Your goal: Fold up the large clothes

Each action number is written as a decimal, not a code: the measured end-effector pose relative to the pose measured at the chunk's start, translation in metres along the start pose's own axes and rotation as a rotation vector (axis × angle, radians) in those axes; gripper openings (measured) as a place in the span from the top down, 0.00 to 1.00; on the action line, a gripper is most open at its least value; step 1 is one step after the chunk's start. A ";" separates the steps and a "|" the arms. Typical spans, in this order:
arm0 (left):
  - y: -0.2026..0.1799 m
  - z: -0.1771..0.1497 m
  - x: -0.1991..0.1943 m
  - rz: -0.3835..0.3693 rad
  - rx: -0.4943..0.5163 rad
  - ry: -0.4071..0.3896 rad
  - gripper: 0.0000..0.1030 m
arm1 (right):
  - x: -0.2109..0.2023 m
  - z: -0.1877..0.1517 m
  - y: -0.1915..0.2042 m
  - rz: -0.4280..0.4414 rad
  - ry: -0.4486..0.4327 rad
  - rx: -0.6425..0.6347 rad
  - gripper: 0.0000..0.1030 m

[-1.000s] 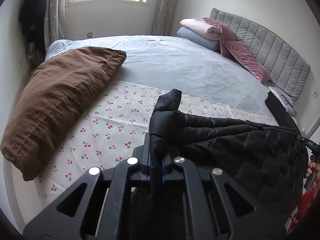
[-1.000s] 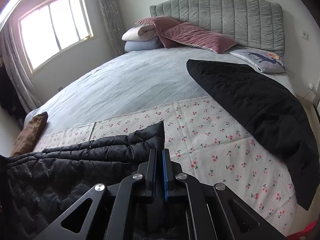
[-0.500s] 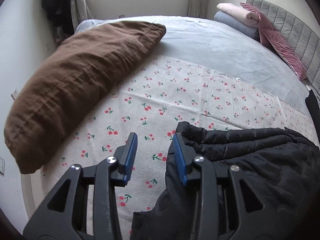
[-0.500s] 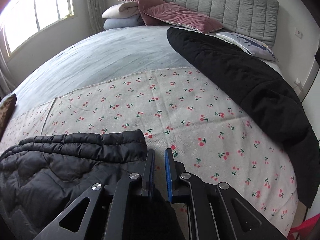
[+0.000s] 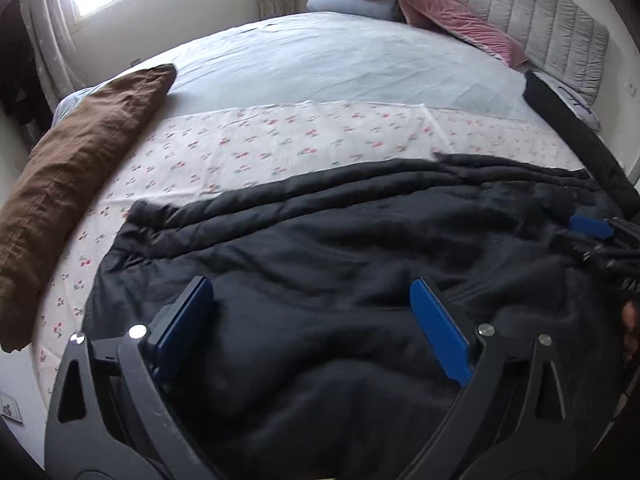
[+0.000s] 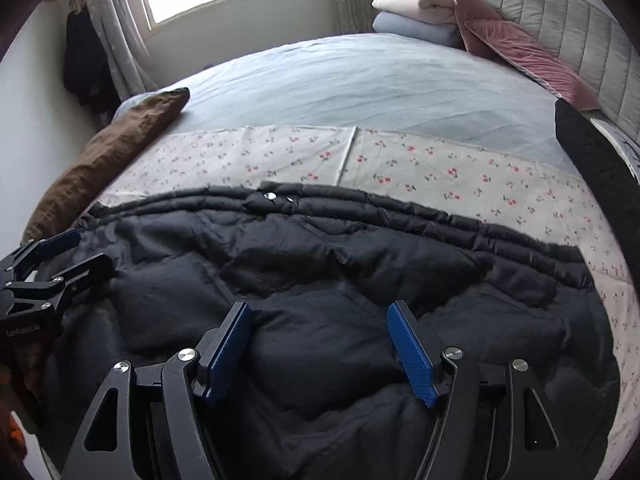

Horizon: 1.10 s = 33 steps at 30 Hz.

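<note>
A large black quilted jacket [image 5: 340, 272] lies spread across the near end of the bed on a cherry-print sheet [image 5: 280, 140]. It also fills the right wrist view [image 6: 320, 272], its padded hem along the far edge with two snaps. My left gripper [image 5: 312, 304] is open and empty just above the jacket's middle. My right gripper [image 6: 320, 328] is open and empty above the jacket too. The right gripper shows at the right edge of the left wrist view [image 5: 600, 240]; the left gripper shows at the left edge of the right wrist view [image 6: 48, 264].
A brown pillow [image 5: 76, 176] lies along the bed's left edge. A second black garment [image 6: 600, 168] lies on the right side. Folded blankets [image 6: 416, 12] and pink pillows [image 6: 520, 48] sit by the grey headboard [image 5: 552, 12]. The grey bedsheet [image 5: 340, 64] stretches beyond.
Both grippers opened and let go of the jacket's corners, then pulled back toward the near edge. The jacket now lies spread flat on the bed.
</note>
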<state>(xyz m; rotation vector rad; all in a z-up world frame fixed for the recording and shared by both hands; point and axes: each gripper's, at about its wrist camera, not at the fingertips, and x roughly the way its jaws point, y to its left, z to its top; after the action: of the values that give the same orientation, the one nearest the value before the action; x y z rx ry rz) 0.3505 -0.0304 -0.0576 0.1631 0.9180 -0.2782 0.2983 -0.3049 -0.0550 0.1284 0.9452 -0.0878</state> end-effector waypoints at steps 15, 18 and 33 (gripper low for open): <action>0.104 -0.036 -0.078 0.091 -0.287 -0.046 0.04 | -0.090 -0.044 -0.140 -0.253 -0.050 0.299 0.31; 0.041 -0.040 -0.100 -0.018 -0.219 -0.089 0.04 | -0.094 -0.052 -0.070 -0.147 -0.059 0.183 0.29; 0.068 -0.141 -0.112 0.189 -0.361 0.112 0.04 | -0.109 -0.147 -0.106 -0.299 0.029 0.229 0.21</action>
<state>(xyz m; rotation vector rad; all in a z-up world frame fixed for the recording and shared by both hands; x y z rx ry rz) 0.1997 0.0894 -0.0512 -0.0686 1.0412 0.0743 0.1028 -0.3856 -0.0594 0.1994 0.9766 -0.4720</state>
